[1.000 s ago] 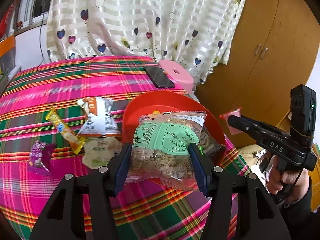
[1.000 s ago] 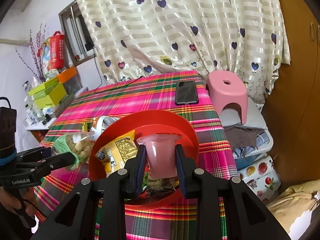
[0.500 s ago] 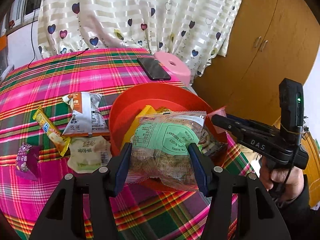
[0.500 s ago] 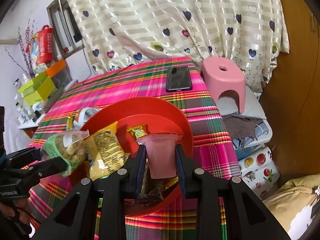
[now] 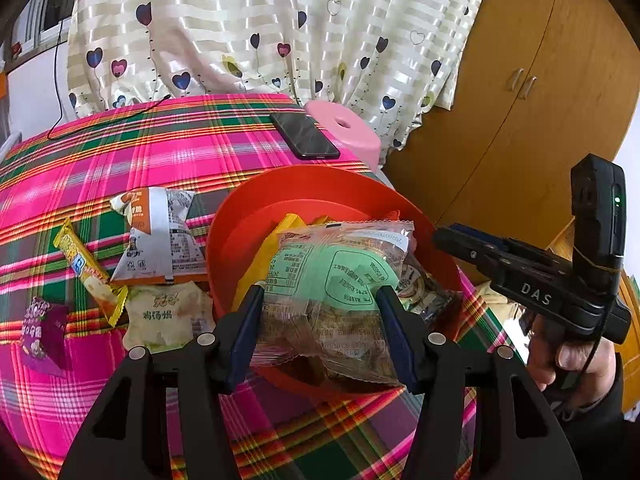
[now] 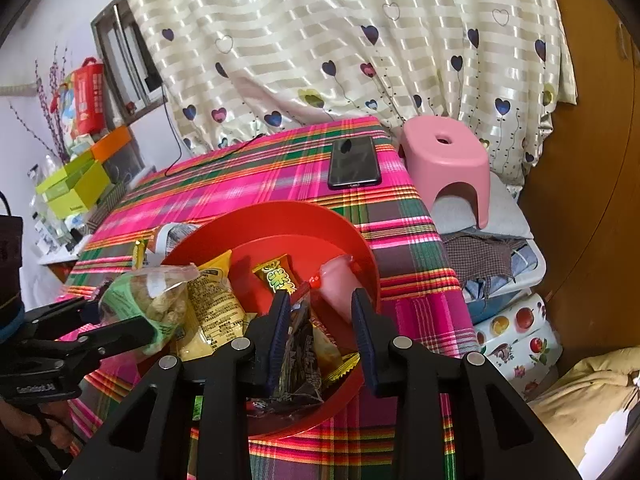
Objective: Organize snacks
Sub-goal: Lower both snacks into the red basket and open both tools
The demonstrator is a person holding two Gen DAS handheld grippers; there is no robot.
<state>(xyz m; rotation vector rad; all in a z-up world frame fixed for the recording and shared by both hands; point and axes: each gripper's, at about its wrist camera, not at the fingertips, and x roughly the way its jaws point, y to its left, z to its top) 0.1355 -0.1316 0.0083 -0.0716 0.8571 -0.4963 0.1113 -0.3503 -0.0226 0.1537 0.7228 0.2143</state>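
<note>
A: We have the left gripper [image 5: 320, 300] clamped on the green-labelled snack bag [image 5: 340, 280], a pad pressing each side, and the bag hangs over the near rim of the red bowl [image 5: 320, 184].

B: On our right gripper [image 6: 320, 304] the jaws have just been opening. The pink jelly cup [image 6: 338, 284] lies tilted in the bowl just ahead of the fingertips, free of both pads.

A: Beyond our left finger four packets lie on the plaid cloth [image 5: 180, 148].
</note>
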